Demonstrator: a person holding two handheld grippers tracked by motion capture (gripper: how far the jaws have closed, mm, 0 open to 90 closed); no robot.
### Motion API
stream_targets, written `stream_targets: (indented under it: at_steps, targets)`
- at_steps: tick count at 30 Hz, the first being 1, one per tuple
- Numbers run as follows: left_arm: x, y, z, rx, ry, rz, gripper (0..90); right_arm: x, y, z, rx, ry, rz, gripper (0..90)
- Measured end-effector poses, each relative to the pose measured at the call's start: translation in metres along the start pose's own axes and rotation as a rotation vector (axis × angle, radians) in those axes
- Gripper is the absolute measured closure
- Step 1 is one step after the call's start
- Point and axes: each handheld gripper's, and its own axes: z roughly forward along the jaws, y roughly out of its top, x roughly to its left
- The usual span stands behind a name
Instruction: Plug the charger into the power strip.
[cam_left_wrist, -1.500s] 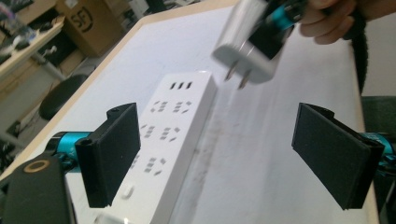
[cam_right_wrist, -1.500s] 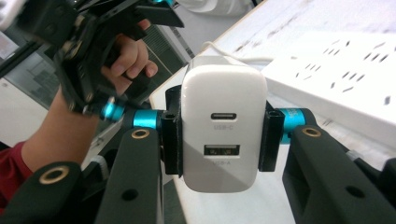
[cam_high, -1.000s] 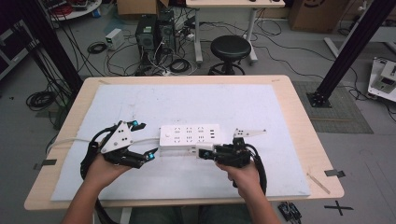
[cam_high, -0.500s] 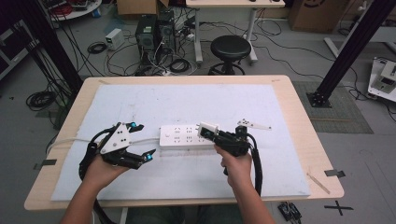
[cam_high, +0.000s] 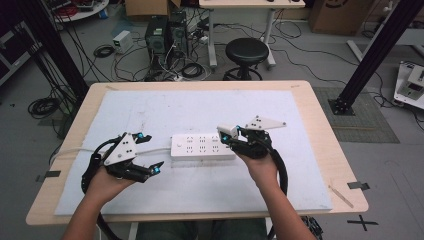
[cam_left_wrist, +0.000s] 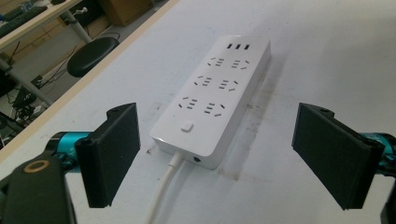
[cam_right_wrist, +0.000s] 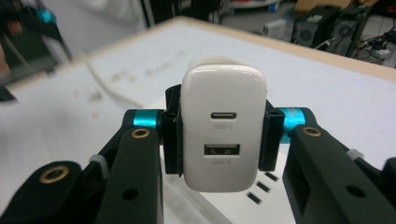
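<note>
Right now, charger: white USB charger (cam_right_wrist: 223, 128) pinched between the jaws of the right gripper (cam_high: 231, 136), held up above the right end of the power strip (cam_high: 202, 146), not touching the table.
Charger look: smooth glossy plastic, rounded corners, blocky; face w/ two ports, an oval one on top and a rectangular one below; small grey lettering under each, too blurred to read.
Strip position: lies flat on the white mat (cam_high: 165, 110), lengthwise L-R, between the two grippers; in the left gripper view it sits just ahead of the jaws, centred in the gap, not touched.
Strip look: white, long rounded slab; rows of socket slots, three small ports at far end, one square button near the cable end; white cable (cam_left_wrist: 163, 189) exits the near end.
Left gripper (cam_high: 151, 154): jaws spread wide, nothing between them; flat black pads, teal collars behind.
Right gripper state: closed on charger, pads against its two sides.
Left hand (cam_high: 105, 182): low near the front-left of the mat, forearm coming in from the bottom edge, gripper aimed right toward the strip.
Right hand (cam_high: 260, 167): raised over the strip's right end, gripper pointing left; grey plate on top.
Table (cam_high: 320, 150): light wood, mat surface scuffed w/ grey marks.
</note>
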Motion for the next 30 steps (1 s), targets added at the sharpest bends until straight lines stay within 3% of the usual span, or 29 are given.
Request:
stream_targets:
  at_steps: [2, 3, 4, 10, 14, 15, 16, 18, 21, 28, 30]
  targets:
    - [0.001, 0.0, -0.001, 0.004, -0.001, 0.004, 15.3, -0.001, 0.004, 0.001, 0.027, 0.004, -0.027, 63.0]
    - [0.001, -0.001, -0.002, -0.005, -0.002, 0.001, 15.3, -0.003, 0.009, 0.004, 0.064, 0.016, -0.062, 63.0]
    - [0.001, -0.001, -0.004, -0.007, -0.002, -0.002, 15.3, -0.003, 0.018, 0.008, 0.142, 0.008, -0.128, 63.0]
    - [0.003, -0.004, -0.008, -0.001, -0.002, 0.004, 15.3, -0.006, 0.044, 0.026, 0.346, 0.051, -0.305, 63.0]
    - [0.004, -0.007, -0.009, 0.003, 0.001, -0.007, 15.3, -0.005, 0.058, 0.042, 0.477, 0.103, -0.431, 63.0]
    - [0.005, -0.007, -0.009, 0.008, -0.001, -0.005, 15.3, -0.004, 0.061, 0.047, 0.513, 0.116, -0.448, 63.0]
    - [0.005, -0.007, -0.009, 0.008, -0.001, -0.005, 15.3, -0.004, 0.061, 0.047, 0.513, 0.116, -0.448, 63.0]
    - [0.005, -0.007, -0.008, 0.011, -0.006, -0.005, 15.3, -0.004, 0.068, 0.061, 0.615, 0.149, -0.511, 63.0]
    - [0.006, -0.008, -0.007, 0.011, -0.009, -0.01, 15.3, -0.006, 0.072, 0.076, 0.711, 0.178, -0.567, 63.0]
    - [0.009, -0.012, -0.008, 0.019, -0.009, -0.016, 15.3, -0.013, 0.081, 0.099, 0.861, 0.234, -0.647, 63.0]
    - [0.01, -0.013, -0.008, 0.022, -0.009, -0.016, 15.3, -0.014, 0.084, 0.105, 0.902, 0.269, -0.667, 63.0]
